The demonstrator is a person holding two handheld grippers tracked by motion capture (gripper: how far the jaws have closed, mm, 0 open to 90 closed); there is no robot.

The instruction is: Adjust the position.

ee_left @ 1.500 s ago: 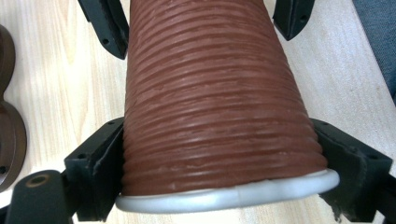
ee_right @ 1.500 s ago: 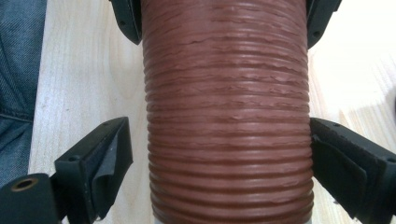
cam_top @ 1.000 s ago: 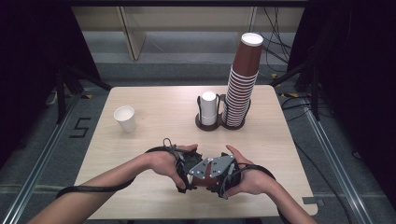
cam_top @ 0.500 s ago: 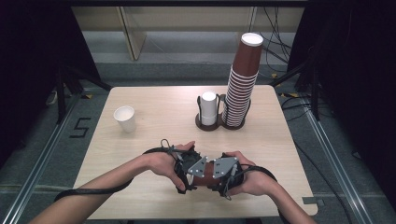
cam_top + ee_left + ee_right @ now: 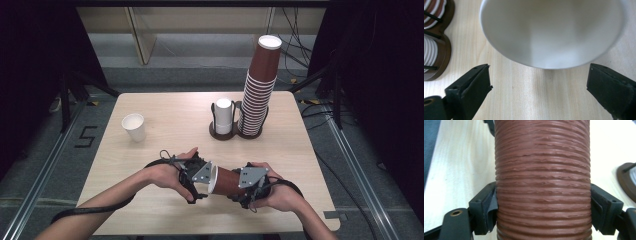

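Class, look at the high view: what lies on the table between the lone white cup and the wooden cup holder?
Nothing: the table is bare between the white cup and the cup holder, as the high view shows.

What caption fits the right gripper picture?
Right tongs squeeze a ribbed brown paper cup above the wooden table.

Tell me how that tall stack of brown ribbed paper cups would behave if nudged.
The tall stack of brown ribbed paper cups leans visibly, so it would probably sway or topple. Its dark round holder grips only the bottom. Paper cups are likely light, so a toppled stack might scatter and roll.
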